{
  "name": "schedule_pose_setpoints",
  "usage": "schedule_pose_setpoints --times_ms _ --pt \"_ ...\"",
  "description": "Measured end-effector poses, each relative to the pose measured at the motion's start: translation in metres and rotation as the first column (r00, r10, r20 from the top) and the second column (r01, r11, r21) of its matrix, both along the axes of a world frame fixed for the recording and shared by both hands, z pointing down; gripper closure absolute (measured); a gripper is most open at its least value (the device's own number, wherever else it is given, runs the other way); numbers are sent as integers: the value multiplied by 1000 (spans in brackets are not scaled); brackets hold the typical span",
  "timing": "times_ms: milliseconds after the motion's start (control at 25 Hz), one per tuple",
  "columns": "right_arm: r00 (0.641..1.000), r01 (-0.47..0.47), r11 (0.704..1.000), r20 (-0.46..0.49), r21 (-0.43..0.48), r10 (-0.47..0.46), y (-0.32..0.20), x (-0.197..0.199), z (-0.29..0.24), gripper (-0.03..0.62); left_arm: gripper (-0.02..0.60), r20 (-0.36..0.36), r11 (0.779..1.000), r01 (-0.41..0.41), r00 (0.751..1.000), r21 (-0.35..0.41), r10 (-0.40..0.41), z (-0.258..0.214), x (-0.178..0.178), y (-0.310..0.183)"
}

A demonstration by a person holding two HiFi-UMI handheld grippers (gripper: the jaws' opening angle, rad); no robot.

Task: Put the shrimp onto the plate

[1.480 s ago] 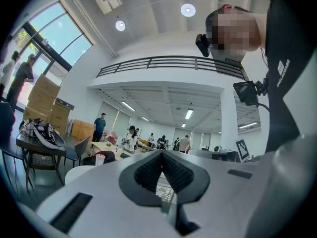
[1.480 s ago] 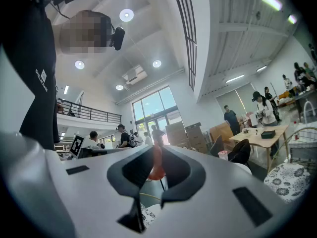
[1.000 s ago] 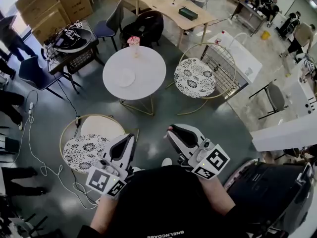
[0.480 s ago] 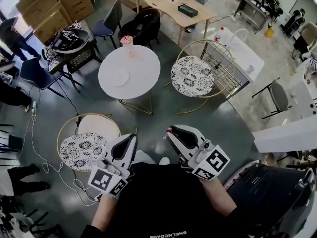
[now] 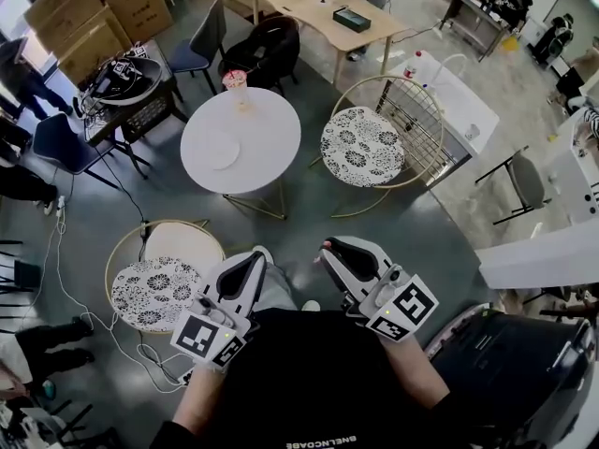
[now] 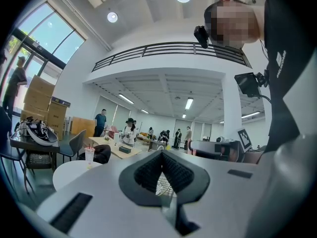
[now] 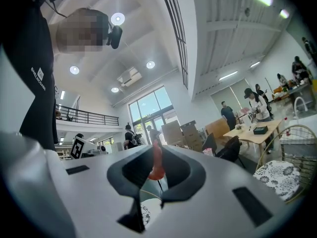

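A round white table stands a few steps ahead, and on its left part lies a white plate. Both grippers are held close to the person's body, far short of the table. My right gripper is shut on a pink-orange shrimp, which sticks up between its dark pads; its tip shows in the head view. My left gripper is shut, its pads meeting at the tip with nothing between them.
A pink drink cup stands at the table's far edge. Two wire chairs with patterned cushions flank the way: one at the right, one near left. Cables trail on the grey floor at the left. People stand around the room's edges.
The table and chairs have slid slightly left and nearer in the head view, and a foot now shows below the grippers. Both grippers keep their pose; the shrimp stays held.
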State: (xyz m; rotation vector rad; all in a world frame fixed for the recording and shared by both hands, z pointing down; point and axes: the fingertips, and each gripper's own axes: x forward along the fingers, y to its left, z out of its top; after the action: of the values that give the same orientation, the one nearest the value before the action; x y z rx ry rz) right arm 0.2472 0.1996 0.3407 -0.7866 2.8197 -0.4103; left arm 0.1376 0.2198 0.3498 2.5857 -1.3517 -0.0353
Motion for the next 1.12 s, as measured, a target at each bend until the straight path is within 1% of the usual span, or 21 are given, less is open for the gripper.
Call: schedule_pose_setpoints --times_ms 160,520,800,960,1120 --pt "1000 -3 1000 -12 -7 3 -21 -12 2 532 580 -6 1000 4 1000 -11 -4 4 -15 -22" --pt "1000 -12 1000 -27 -24 11 -84 -48 2 532 580 -15 999 31 999 -23 -31 3 -64 -83" --pt "999 -21 999 -48 -48 18 -134 -76 8 533 580 -28 999 30 999 -30 -31 8 -94 -130" --pt "998 -27 998 -63 -52 23 -165 -98 9 533 580 -35 999 29 999 -44 -31 16 -117 -155" --pt "996 -22 999 -85 -49 18 -196 -121 12 533 580 -45 997 52 998 -56 -54 24 -147 -178"
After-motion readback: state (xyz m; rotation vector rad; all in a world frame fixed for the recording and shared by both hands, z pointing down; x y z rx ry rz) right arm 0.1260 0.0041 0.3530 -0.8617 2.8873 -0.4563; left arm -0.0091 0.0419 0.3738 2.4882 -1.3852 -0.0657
